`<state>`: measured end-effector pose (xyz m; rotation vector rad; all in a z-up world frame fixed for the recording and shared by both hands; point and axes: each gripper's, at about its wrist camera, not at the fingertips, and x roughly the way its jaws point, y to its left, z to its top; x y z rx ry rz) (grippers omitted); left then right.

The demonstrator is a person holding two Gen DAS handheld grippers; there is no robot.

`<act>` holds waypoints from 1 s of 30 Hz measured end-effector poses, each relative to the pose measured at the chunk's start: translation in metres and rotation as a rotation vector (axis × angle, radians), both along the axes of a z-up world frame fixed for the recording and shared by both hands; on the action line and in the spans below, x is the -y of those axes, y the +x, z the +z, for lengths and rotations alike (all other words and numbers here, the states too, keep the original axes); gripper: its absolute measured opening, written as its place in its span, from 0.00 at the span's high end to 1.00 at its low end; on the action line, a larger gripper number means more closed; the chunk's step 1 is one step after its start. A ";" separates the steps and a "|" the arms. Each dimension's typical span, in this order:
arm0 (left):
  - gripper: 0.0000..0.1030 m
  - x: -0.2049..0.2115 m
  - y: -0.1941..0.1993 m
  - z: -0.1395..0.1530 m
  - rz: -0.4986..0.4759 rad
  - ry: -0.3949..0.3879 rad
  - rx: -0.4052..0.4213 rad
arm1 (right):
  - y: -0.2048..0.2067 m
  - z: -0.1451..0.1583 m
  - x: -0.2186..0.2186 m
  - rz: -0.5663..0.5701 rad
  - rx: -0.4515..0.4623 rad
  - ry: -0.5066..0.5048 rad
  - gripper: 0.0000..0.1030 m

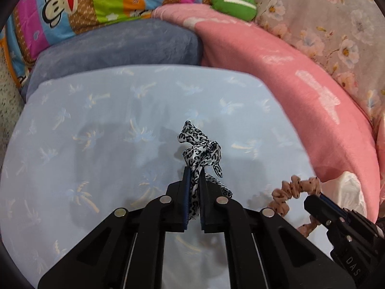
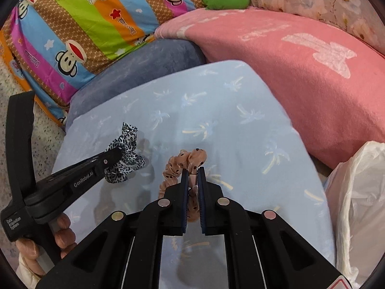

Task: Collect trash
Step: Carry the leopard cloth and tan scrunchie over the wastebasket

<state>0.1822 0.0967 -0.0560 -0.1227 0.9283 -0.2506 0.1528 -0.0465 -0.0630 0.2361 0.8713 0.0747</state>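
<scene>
Leopard-print scrunchie (image 1: 202, 154) clamped in left jaws; peach scrunchie (image 2: 185, 166) clamped in right jaws.

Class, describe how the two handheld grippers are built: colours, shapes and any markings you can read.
Both grippers are black, with angular linkage arms, round silver pins and dark blue pads. The left gripper reads "GenRobot.AI", with "Data Acquisition System" on its handle. The right gripper shows "DAS". A pale cuff shows at the left hand.
</scene>
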 end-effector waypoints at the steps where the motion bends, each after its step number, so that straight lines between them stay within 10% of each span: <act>1: 0.94 0.003 -0.003 0.009 -0.007 -0.004 0.018 | -0.005 0.011 0.003 -0.003 0.024 0.000 0.93; 14: 0.94 0.076 -0.065 0.104 -0.154 -0.040 0.227 | -0.090 0.132 0.073 -0.103 0.281 -0.004 0.93; 30: 0.94 0.172 -0.118 0.131 -0.363 -0.043 0.297 | -0.168 0.161 0.176 -0.284 0.361 -0.013 0.93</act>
